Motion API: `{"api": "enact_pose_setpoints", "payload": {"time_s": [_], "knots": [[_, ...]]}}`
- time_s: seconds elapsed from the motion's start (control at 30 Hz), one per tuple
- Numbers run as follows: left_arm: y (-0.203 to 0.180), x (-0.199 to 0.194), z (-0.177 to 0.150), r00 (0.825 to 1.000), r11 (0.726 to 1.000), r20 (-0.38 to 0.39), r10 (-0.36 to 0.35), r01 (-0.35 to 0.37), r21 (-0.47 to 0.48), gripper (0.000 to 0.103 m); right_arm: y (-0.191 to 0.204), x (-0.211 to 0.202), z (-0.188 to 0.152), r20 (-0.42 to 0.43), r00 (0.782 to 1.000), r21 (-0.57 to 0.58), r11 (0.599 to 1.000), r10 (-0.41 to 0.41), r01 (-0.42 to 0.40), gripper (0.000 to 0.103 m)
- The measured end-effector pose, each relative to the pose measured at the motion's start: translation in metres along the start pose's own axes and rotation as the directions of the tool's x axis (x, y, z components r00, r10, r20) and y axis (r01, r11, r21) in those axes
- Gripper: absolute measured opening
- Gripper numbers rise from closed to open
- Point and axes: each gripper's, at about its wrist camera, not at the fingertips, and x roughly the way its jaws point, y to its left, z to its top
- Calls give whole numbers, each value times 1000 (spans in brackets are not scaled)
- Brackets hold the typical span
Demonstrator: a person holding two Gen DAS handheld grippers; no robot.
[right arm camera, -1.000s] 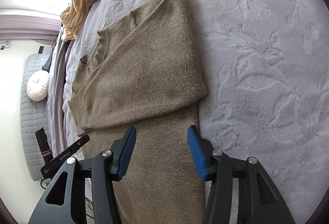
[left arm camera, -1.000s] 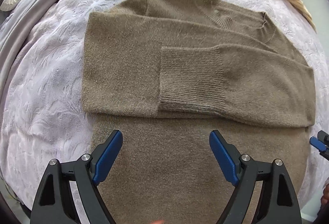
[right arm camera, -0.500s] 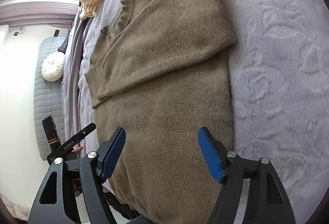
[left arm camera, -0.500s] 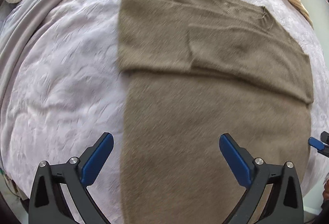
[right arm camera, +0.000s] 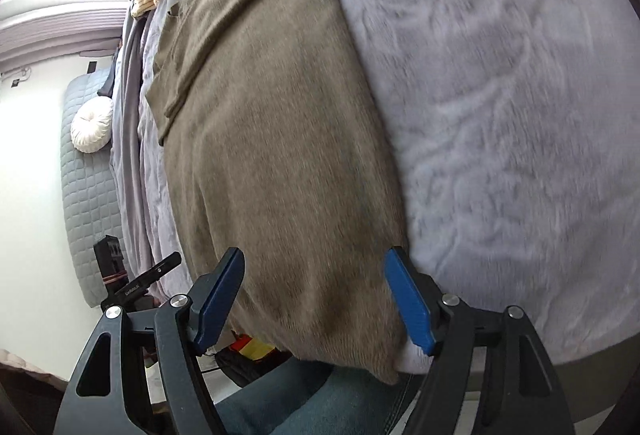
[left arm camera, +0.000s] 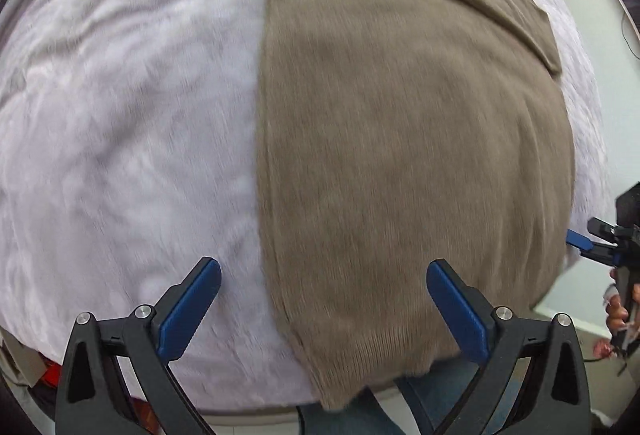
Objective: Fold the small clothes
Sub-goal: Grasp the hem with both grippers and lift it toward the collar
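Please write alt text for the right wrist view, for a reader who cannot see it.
The open right gripper hovers over the bottom hem of a brown sweater lying on a pale lilac blanket, sleeves folded across its chest.

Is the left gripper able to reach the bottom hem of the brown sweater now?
Probably yes. The left gripper has its jaws wide open, the sweater hem hangs over the bed edge just ahead between them, and nothing lies in between.
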Motion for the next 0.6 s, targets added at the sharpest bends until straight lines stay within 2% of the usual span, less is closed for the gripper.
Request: {"api": "enact_pose_setpoints", "payload": {"time_s": [0.1, 0.2, 0.23, 0.27, 0.33, 0.37, 0.4, 0.53, 0.6], "knots": [[-7, 15, -21, 998, 999, -61, -35, 36, 21, 103, -13, 12, -19, -39, 997, 41, 997, 65, -63, 76], [-22, 25, -31, 997, 998, -69, -16, 20, 63, 102, -19, 25, -29, -54, 993, 67, 993, 100, -97, 76], [-25, 25, -33, 998, 997, -63, -10, 15, 74, 97, -20, 28, -31, -50, 993, 66, 992, 110, -107, 76], [-28, 23, -34, 998, 997, -56, -3, 8, 81, 82, -20, 29, -31, -42, 992, 69, 991, 118, -115, 77], [-36, 25, -33, 998, 997, -56, 3, 2, 83, 64, -22, 30, -34, -32, 987, 95, 984, 157, -154, 77], [-34, 22, -35, 998, 997, -56, -9, 14, 79, 58, -22, 30, -37, -31, 983, 110, 978, 181, -177, 77], [-30, 19, -34, 998, 997, -58, -23, 27, 70, 58, -22, 30, -39, -33, 980, 118, 974, 196, -191, 77], [-19, 13, -36, 997, 998, -61, -43, 45, 43, 59, -25, 23, -51, -24, 991, 105, 986, 130, -126, 76], [-17, 13, -36, 997, 998, -70, -46, 49, 44, 65, -33, 17, -53, -14, 995, 117, 989, 94, -92, 76]]}}
